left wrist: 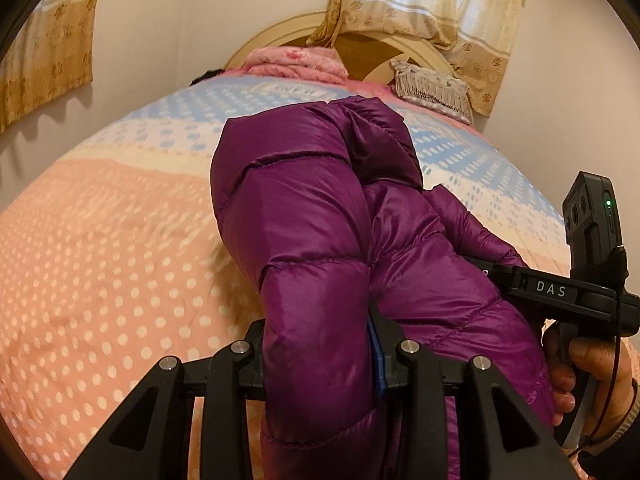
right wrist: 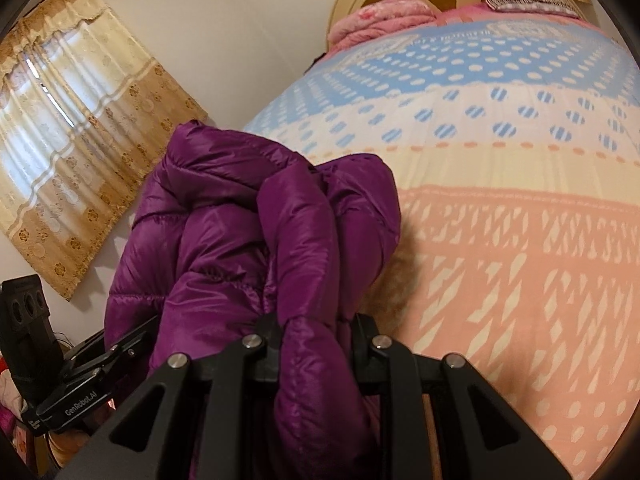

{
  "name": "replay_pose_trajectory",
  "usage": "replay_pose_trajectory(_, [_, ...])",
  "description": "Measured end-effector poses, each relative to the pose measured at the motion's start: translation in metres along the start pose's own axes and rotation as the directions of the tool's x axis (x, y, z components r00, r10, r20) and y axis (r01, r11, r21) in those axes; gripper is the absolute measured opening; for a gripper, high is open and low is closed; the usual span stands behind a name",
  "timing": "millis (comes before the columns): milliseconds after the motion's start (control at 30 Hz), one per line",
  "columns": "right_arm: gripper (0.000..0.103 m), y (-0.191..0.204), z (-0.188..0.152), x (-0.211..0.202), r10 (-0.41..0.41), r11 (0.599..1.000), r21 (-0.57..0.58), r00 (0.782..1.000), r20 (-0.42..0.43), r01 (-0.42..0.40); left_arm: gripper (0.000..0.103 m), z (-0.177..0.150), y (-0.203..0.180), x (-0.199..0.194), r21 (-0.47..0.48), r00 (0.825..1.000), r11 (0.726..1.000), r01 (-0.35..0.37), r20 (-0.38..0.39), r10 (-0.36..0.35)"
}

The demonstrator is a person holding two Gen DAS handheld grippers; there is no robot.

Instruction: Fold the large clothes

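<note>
both the left gripper [left wrist: 320, 344] and the right gripper [right wrist: 316, 332] are pinching the purple down jacket [left wrist: 312, 216], bunched above the bed [left wrist: 100, 240]; folding is appearing barely begun.

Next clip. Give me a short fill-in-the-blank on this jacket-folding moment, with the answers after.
1. Both grippers are shut on a puffy down jacket coloured ____.
2. The bedspread under it has a ____ pattern.
3. The left gripper and right gripper hold the jacket ____ the bed.
4. The folded blanket at the headboard is ____.

Answers: purple; dotted; above; pink
</note>
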State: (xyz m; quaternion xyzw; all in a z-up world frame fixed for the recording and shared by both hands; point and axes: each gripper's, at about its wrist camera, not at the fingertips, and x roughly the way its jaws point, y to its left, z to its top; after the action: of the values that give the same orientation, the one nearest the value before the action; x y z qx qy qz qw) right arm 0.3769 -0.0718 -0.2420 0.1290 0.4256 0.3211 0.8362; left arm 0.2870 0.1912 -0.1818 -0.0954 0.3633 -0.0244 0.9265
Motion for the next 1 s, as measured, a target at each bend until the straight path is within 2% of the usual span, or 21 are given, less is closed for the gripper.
replay_pose_trajectory(200, [0.025,-0.003,-0.003,0.006,-0.014,1.000,0.002,1.000,-0.017,0.014,0.052,-0.008,0.008,0.009,-0.046,1.000,0.999,-0.004,-0.017,0.003])
replay_pose_trajectory(267, [0.030,-0.003,-0.003,0.009,-0.026,1.000,-0.003,0.999,-0.028,0.025,0.059,-0.010,0.010,0.011,-0.058,1.000,0.998,-0.009,-0.022,0.008])
replay_pose_trajectory(467, [0.035,-0.001,-0.007,0.013,-0.060,0.998,-0.034,0.998,-0.027,0.059,0.072,-0.016,0.014,0.012,-0.090,1.000,0.996,-0.026,-0.017,0.024])
replay_pose_trajectory(733, [0.041,-0.004,-0.009,0.017,-0.080,0.996,-0.036,0.996,-0.028,0.079,0.077,-0.023,0.018,0.012,-0.111,0.999,0.993,-0.036,0.000,0.036])
replay_pose_trajectory(900, [0.044,0.002,-0.007,0.017,-0.121,0.991,-0.066,0.992,-0.023,0.119,0.078,-0.023,0.011,0.008,-0.102,0.998,0.992,-0.070,0.001,0.070])
replay_pose_trajectory(967, [0.059,0.006,-0.004,0.009,-0.171,0.983,-0.071,0.985,-0.015,0.170,0.078,-0.021,0.009,0.000,-0.096,0.994,0.990,-0.107,0.001,0.108])
replay_pose_trajectory(1000, [0.063,0.007,-0.002,0.005,-0.178,0.982,-0.066,0.984,-0.011,0.177,0.078,-0.020,0.009,-0.007,-0.093,0.991,0.987,-0.132,0.005,0.133])
